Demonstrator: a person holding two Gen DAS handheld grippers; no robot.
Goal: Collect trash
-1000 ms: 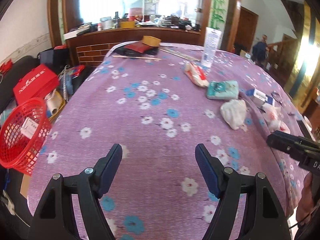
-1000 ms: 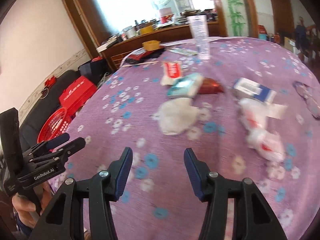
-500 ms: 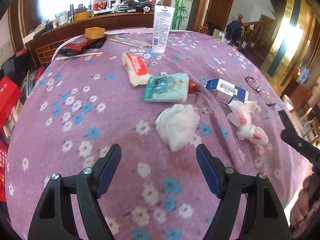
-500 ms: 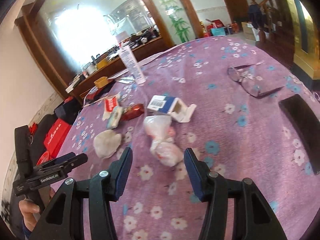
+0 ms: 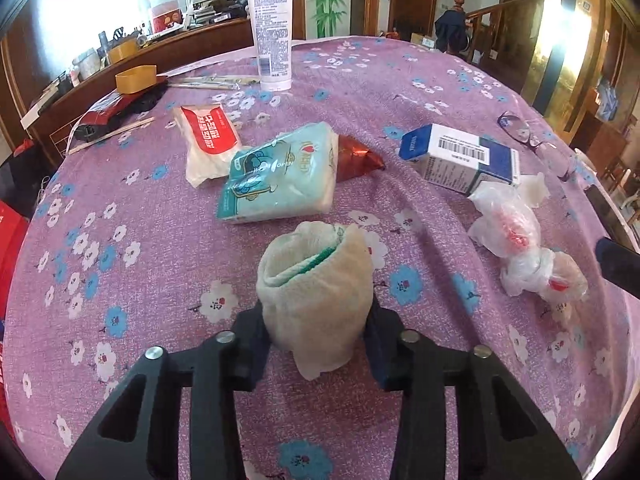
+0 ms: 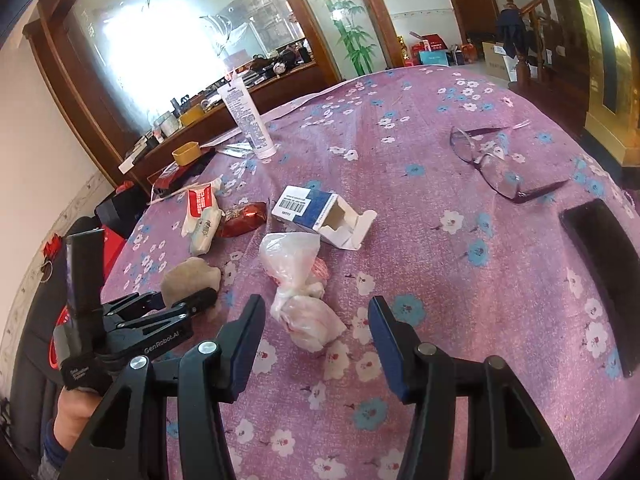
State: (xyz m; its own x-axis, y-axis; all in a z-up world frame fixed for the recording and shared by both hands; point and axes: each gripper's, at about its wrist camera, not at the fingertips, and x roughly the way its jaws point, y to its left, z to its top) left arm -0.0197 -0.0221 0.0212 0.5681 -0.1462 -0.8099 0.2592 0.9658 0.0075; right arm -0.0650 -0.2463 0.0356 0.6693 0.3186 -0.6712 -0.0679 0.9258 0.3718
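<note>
The left gripper (image 5: pixel 316 332) has just been closing, and its fingers (image 5: pixel 250 334) now pinch the crumpled tissue wad (image 5: pixel 316 300) from both sides, near the front edge of the purple flowered tablecloth (image 5: pixel 140 280). The right gripper (image 6: pixel 316 332) stands open over the knotted plastic bag (image 6: pixel 298 280), not touching it.

The wad is soft, so I judge it could compress and slip free on lifting, or the fingers could snag the cloth underneath.

Beyond it lie the teal tissue pack (image 5: pixel 280 180), the blue-and-white carton (image 5: pixel 460 158) at right, then the small red wrapper (image 5: pixel 356 156), largely hidden behind the pack. No bin shows in either view. Something green inside the wad is hard to identify.
</note>
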